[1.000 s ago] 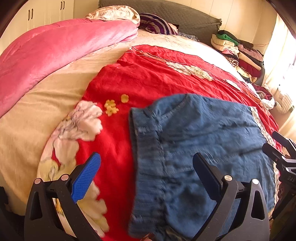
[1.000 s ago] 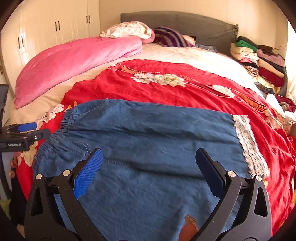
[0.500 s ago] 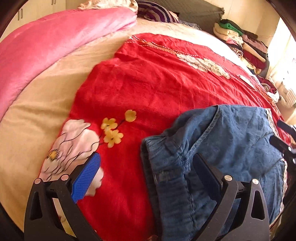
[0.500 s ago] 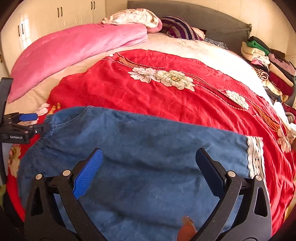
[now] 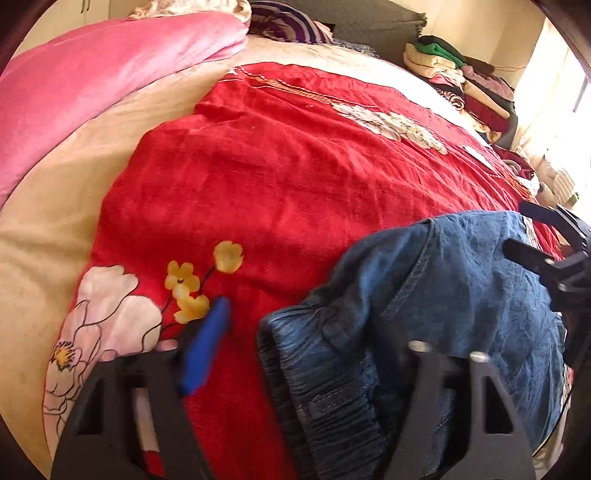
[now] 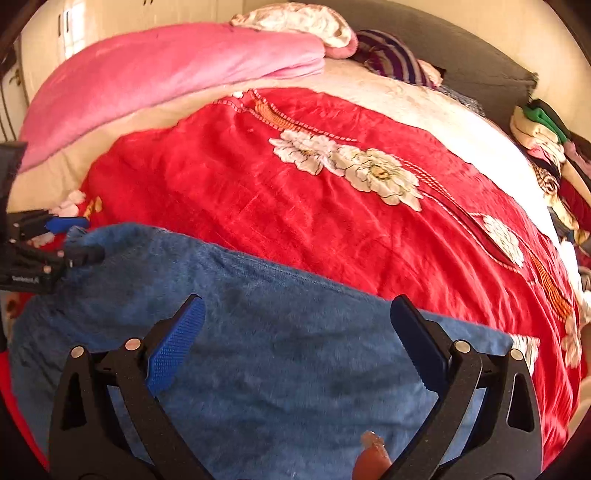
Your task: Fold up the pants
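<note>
Blue denim pants (image 6: 280,362) lie across the near part of a red flowered blanket (image 6: 295,206) on a bed, with a white lace hem (image 6: 526,345) at the right end. In the left wrist view the elastic waistband end (image 5: 332,376) is bunched up. My left gripper (image 5: 306,339) is open, its right finger over the waistband and its blue left pad (image 5: 205,347) over the blanket. It shows at the far left of the right wrist view (image 6: 70,240). My right gripper (image 6: 295,332) is open, low over the middle of the pants. It shows in the left wrist view (image 5: 546,240).
A pink quilt (image 6: 155,81) lies along the far left of the bed. Pillows (image 6: 391,55) rest against a grey headboard. A stack of folded clothes (image 5: 461,81) stands at the right edge. White cupboards (image 6: 74,26) are behind on the left.
Both grippers have moved forward and down toward the pants. The waistband end has been pushed up into a bunch and sits further right in the left wrist view. Both grippers stay open.
</note>
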`<state>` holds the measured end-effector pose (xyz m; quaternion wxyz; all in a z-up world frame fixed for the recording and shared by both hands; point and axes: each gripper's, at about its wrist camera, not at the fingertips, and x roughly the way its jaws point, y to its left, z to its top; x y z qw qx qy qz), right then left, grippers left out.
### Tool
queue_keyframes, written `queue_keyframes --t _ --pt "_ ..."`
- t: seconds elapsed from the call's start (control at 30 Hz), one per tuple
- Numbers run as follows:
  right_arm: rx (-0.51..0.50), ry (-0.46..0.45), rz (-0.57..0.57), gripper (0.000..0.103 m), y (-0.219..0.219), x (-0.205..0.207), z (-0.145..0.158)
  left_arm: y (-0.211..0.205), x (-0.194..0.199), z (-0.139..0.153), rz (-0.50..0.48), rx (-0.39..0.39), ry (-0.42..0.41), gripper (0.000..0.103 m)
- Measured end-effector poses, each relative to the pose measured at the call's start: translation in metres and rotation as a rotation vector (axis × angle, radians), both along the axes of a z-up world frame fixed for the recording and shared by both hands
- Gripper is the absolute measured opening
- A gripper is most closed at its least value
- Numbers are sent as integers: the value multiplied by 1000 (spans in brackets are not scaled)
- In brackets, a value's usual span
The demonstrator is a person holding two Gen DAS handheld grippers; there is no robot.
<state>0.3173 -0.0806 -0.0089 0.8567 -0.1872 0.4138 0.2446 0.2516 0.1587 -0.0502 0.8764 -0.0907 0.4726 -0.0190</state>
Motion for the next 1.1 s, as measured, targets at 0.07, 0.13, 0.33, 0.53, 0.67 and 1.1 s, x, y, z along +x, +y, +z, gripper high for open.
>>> queue_keyframes --t 0.07,0.13,0.33,0.53,0.67,1.1 --pt "-21 6 14 95 5 3 -4 -5 -1 1 -22 4 -22 49" --pt "-32 13 42 95 12 6 -6 -9 -3 2 -33 25 -43 41" --pt "-78 -26 126 95 30 7 -6 -2 -17 15 4 13 -148 37" --pt "-133 -46 241 95 48 7 -11 -7 -31 26 5 107 -223 37" --pt "-162 -66 302 83 60 5 -16 -6 -34 25 3 112 -227 37" --pt "18 26 342 8 46 -23 -11 -8 -48 29 14 125 -275 39"
